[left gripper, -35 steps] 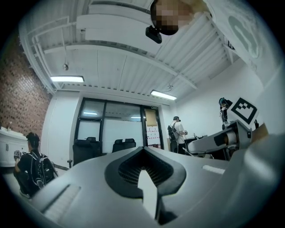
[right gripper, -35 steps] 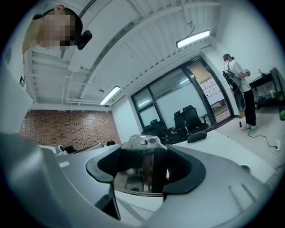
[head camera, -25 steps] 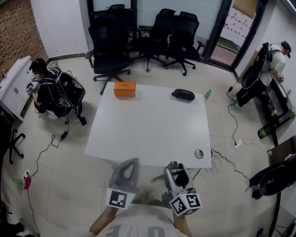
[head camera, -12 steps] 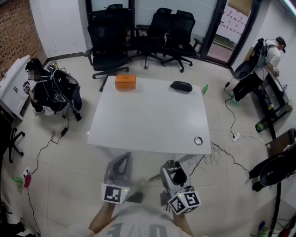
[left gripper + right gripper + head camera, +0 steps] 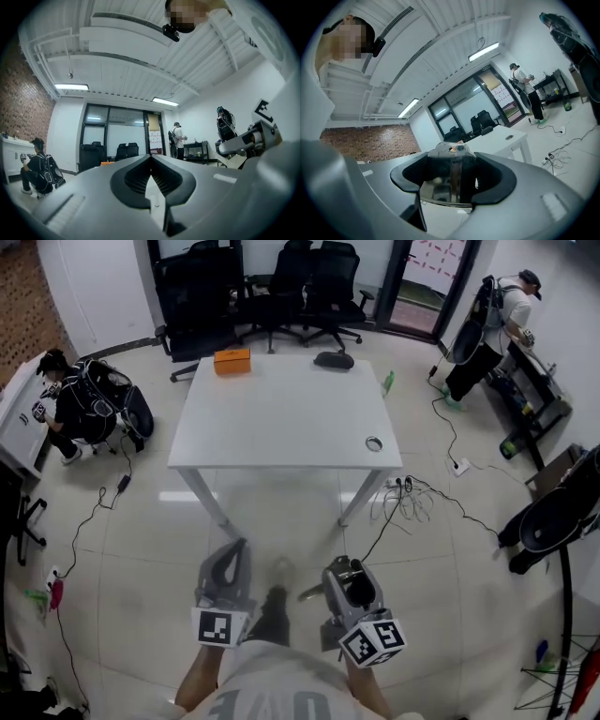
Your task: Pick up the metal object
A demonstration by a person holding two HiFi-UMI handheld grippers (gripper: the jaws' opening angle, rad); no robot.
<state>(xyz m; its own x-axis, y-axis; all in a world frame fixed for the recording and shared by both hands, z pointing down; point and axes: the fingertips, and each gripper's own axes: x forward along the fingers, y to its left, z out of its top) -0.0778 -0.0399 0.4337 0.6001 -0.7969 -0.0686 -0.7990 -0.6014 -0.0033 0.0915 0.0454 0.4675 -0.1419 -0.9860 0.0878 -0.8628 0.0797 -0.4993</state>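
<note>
Right claw (image 5: pixel 451 174): closed wide around the metal object (image 5: pixel 438 191), held well clear of the tabletop (image 5: pixel 281 418).
Left claw (image 5: pixel 150 178): pressed together, empty.
Risk: the smooth metal may slip from the pads if tilted or jolted.

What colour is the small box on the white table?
Orange; the box shows best in the head view.

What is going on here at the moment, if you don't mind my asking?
A person stands back from the white table with a gripper in each hand. The right gripper is closed on a shiny metal object, well clear of the table. The left gripper is shut and empty. An orange box, a black case and a small round item lie on the table.
</note>
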